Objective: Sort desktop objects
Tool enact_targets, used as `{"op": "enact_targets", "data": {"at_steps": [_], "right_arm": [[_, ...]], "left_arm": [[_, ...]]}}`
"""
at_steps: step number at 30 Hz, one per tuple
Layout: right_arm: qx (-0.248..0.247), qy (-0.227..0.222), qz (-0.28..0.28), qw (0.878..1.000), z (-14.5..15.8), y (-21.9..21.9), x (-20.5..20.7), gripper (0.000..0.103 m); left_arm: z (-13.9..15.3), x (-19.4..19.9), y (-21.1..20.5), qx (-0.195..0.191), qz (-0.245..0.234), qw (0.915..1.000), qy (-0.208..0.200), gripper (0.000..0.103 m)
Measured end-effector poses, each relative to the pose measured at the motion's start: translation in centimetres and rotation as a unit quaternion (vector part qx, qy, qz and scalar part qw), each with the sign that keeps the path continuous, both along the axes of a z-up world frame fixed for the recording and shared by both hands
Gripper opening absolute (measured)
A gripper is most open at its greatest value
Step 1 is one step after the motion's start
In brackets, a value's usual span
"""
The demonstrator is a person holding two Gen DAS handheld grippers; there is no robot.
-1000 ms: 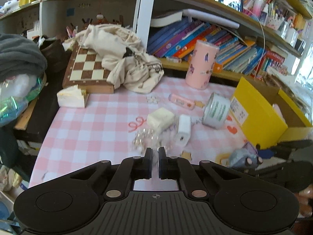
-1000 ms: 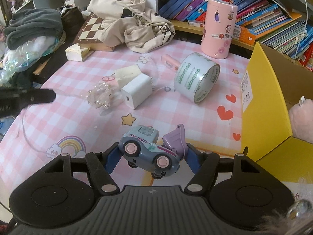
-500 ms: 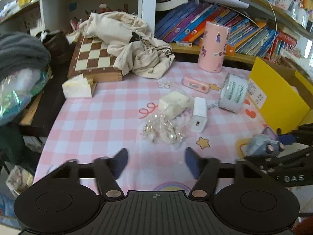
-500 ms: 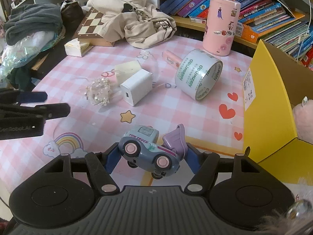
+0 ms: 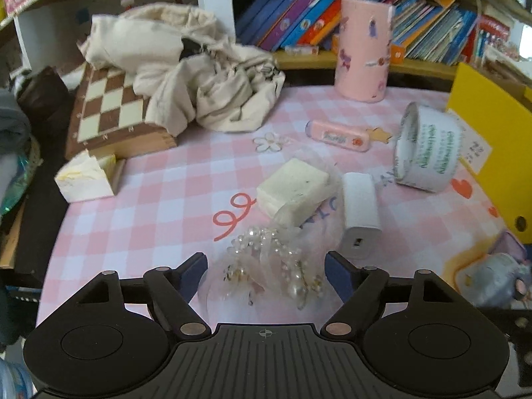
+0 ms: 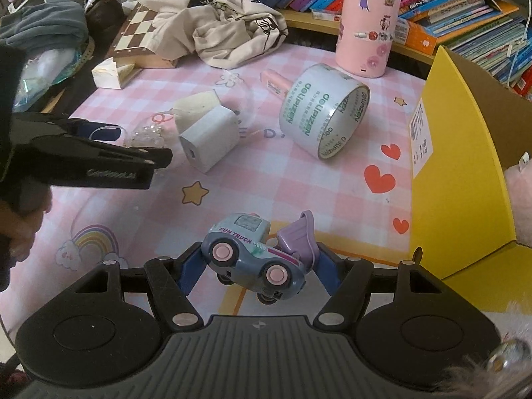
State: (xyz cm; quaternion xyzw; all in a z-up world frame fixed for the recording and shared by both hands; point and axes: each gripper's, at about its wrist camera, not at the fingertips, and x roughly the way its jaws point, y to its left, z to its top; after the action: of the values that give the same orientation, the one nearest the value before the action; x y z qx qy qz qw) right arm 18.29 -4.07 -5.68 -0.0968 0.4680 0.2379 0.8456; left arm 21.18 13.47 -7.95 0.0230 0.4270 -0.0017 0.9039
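My left gripper (image 5: 266, 274) is open, its jaws standing either side of a clear bag of pearl beads (image 5: 272, 266) on the pink checked cloth. It also shows from the side in the right wrist view (image 6: 146, 163). My right gripper (image 6: 257, 266) is shut on a grey-blue toy truck (image 6: 252, 252) with pink wheels, held just above the cloth beside the yellow box (image 6: 462, 153). A white charger (image 5: 360, 212), a cream block (image 5: 292, 188), a tape roll (image 5: 429, 149) and a pink tube (image 5: 337, 135) lie beyond the beads.
A tall pink canister (image 5: 364, 50) stands at the back by the bookshelf. A chessboard (image 5: 113, 113) under a crumpled beige cloth (image 5: 186, 66) fills the back left, with a tissue pack (image 5: 84, 176) in front. The table's left edge drops to clutter.
My left gripper has opened and moved forward and down until its jaws straddle the bead bag. The right gripper has held the toy truck still.
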Motion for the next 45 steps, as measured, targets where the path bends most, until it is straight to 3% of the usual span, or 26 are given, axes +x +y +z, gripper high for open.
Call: {"op": "enact_targets", "data": {"at_steps": [5, 7, 11, 17, 26, 38, 45], "right_arm": [[0.001, 0.006, -0.001, 1.000, -0.3, 0.0, 0.7, 0.067], [0.000, 0.009, 0.003, 1.000, -0.5, 0.1, 0.8, 0.067], [0.001, 0.007, 0.014, 1.000, -0.4, 0.5, 0.6, 0.067], [0.006, -0.001, 0.020, 1.000, 0.2, 0.7, -0.2, 0.067], [0.023, -0.016, 0.026, 0.999, 1.5, 0.9, -2.4, 0.067], [0.045, -0.027, 0.018, 0.998, 3.1, 0.5, -6.2, 0.067], [0.049, -0.019, 0.009, 0.999, 2.9, 0.2, -7.8, 0.067]], "left_arm": [[-0.8, 0.4, 0.6, -0.014, 0.006, 0.9998, 0.012, 0.074], [-0.7, 0.0, 0.8, -0.017, 0.011, 0.9998, 0.005, 0.050], [-0.4, -0.9, 1.6, -0.027, 0.021, 0.9994, 0.000, 0.041], [0.7, -3.7, 4.0, -0.047, 0.061, 0.9970, -0.002, 0.040], [5.6, -9.2, 8.2, -0.056, 0.135, 0.9870, -0.066, 0.040], [8.9, -14.7, 8.3, -0.069, 0.136, 0.9823, -0.108, 0.041], [13.2, -18.2, 9.8, -0.042, 0.163, 0.9685, -0.184, 0.041]]}}
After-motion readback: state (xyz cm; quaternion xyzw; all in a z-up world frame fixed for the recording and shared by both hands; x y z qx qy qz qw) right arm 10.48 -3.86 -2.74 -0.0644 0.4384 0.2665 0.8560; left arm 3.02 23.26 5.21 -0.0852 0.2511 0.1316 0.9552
